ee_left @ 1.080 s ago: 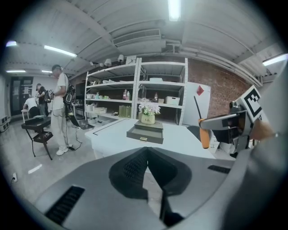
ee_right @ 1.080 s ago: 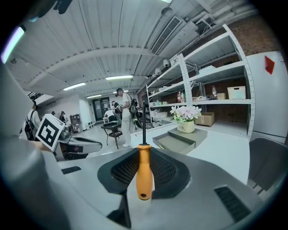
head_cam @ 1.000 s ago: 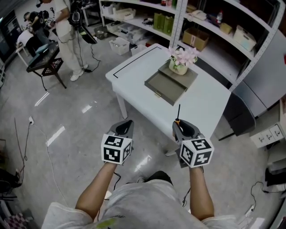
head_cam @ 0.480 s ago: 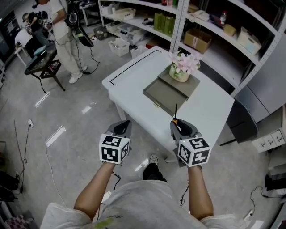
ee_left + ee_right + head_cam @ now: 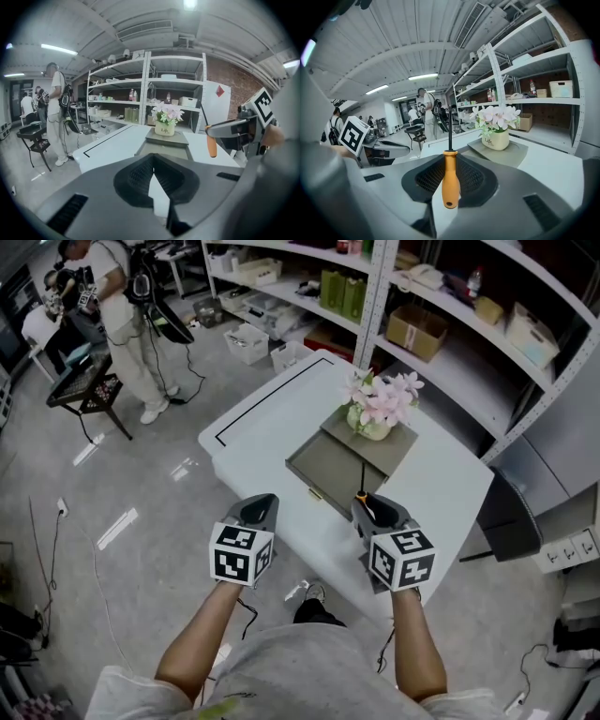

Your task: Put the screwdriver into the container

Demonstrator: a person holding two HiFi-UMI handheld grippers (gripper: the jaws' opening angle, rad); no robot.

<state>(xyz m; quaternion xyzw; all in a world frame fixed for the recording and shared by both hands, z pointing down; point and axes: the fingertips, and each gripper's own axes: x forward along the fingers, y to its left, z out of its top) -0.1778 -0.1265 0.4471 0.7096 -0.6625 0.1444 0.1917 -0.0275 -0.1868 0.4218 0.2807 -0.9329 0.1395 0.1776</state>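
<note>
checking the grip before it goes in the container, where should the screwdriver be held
Hold the screwdriver by its orange handle, squeezed from both sides, as the right gripper does: the handle is thick and rounded, the dark shaft thin. That leaves the shaft free, pointing up past the jaws.

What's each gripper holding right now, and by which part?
The right gripper holds the screwdriver by its orange handle, the dark shaft sticking out past the jaws. The left gripper holds nothing; its jaws are together.
</note>
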